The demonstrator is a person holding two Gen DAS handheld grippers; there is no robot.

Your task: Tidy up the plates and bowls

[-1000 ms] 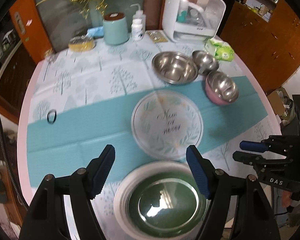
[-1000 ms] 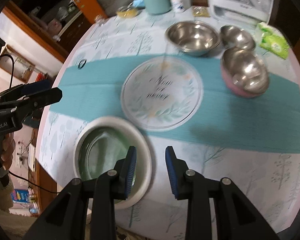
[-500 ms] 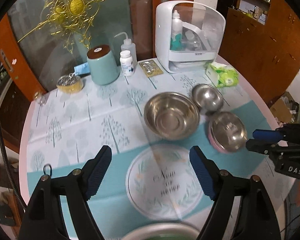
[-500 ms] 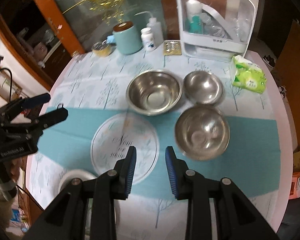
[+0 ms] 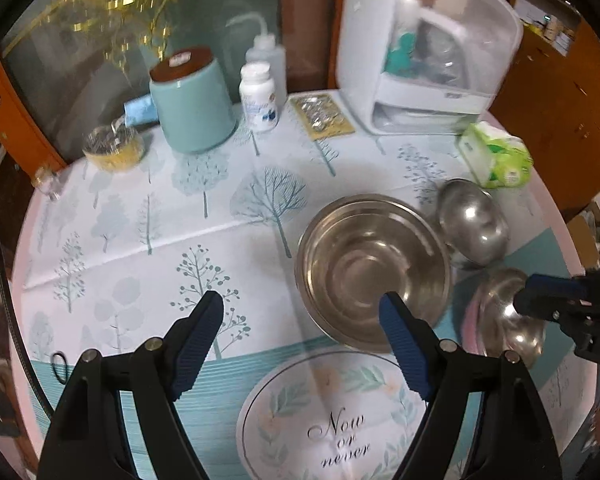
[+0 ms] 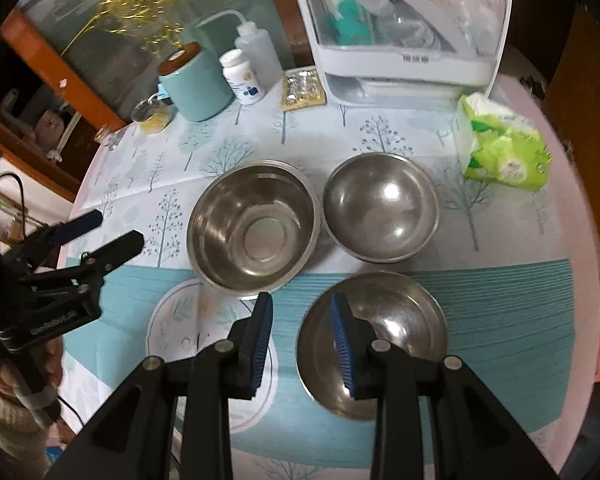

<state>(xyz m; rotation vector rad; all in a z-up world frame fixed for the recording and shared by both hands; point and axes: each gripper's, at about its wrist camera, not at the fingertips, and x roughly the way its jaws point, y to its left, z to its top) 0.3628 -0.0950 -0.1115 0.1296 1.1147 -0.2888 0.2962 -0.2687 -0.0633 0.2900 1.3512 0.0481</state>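
Bowls are being approached, none yet gripped; the printed plate (image 5: 332, 420) lies nearest on the teal runner (image 6: 500, 300). The right gripper (image 6: 302, 340), jaws narrowly parted and empty, is poised at the near-left rim of the pink-sided steel bowl (image 6: 396, 328); the left gripper (image 5: 300, 344), wide and empty, is held before the large steel bowl (image 5: 372, 268). Next, a rim is judged to need straddling, then clamping. The small steel bowl (image 6: 380, 208) sits just beside both others, so little side room is left; open cloth is offered leftward, while the tissue pack (image 6: 504, 152) and canister (image 5: 192, 108) bound the far side.
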